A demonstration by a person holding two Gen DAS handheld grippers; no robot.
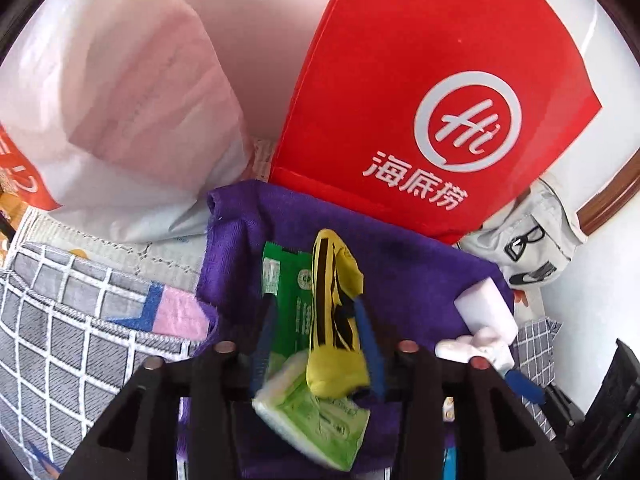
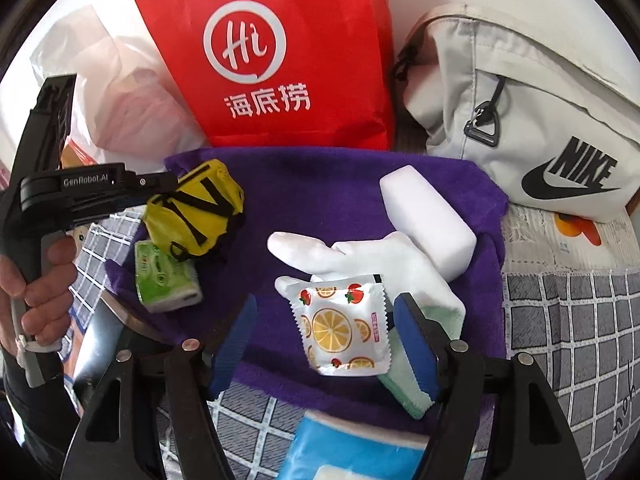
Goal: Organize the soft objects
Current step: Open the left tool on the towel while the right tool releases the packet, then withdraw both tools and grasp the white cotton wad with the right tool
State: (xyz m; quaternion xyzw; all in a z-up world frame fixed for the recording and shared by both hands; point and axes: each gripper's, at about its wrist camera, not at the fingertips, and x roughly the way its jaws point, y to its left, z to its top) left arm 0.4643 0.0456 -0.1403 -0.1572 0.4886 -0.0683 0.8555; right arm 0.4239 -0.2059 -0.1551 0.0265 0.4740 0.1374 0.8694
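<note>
Blue pads of the left hand-held gripper (image 1: 320, 344) fill the bottom of the left wrist view, standing apart around a yellow pouch (image 1: 336, 320) that lies on a green tissue pack (image 1: 308, 368); whether the pads touch the pouch cannot be told there. From the right wrist view the same pouch (image 2: 196, 208) shows at 10 o'clock, resting on the tissue pack (image 2: 166, 280) on a purple towel (image 2: 320, 208), with the left hand-held gripper (image 2: 152, 196) reaching in from the left and a hand (image 2: 40, 280) on its grip, which the left view does not show.

Only the right view shows the right hand-held gripper (image 2: 324, 340), jaws wide apart and clamped on nothing, with a fruit-print sachet (image 2: 344, 328) and white socks (image 2: 360, 264) lying between them. A white sponge (image 2: 428, 220) lies at 1 o'clock, a red bag (image 2: 280, 60) at 12, a grey Nike bag (image 2: 520, 120) at 2. The left view catches the sponge (image 1: 484, 308) at 3 o'clock.
</note>
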